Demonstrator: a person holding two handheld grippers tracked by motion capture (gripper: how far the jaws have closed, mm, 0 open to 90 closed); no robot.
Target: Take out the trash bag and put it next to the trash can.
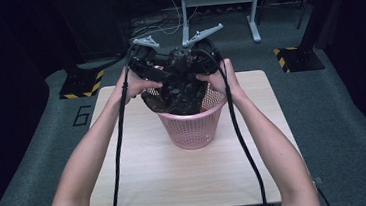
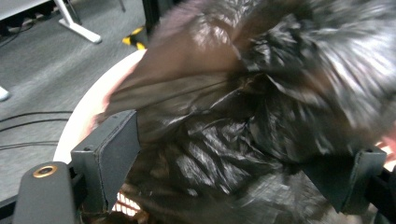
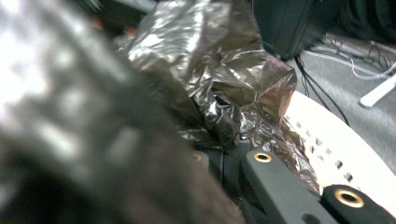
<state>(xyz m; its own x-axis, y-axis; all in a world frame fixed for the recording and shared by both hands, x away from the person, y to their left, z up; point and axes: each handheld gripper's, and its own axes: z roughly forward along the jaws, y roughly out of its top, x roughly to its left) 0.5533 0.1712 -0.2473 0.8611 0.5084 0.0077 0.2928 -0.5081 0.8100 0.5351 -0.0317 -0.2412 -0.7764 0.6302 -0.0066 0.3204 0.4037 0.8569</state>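
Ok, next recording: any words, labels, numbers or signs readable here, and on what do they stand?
"6", marked in dark outline on the grey floor left of the table.
The pink basket and the black bag show no print in any view.

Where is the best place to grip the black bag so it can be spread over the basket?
Probably a loose edge fold of the black bag, from outside the pink basket rim: the film is thin and crumpled, bunched above the opening, so a pinch on one layer should hold.
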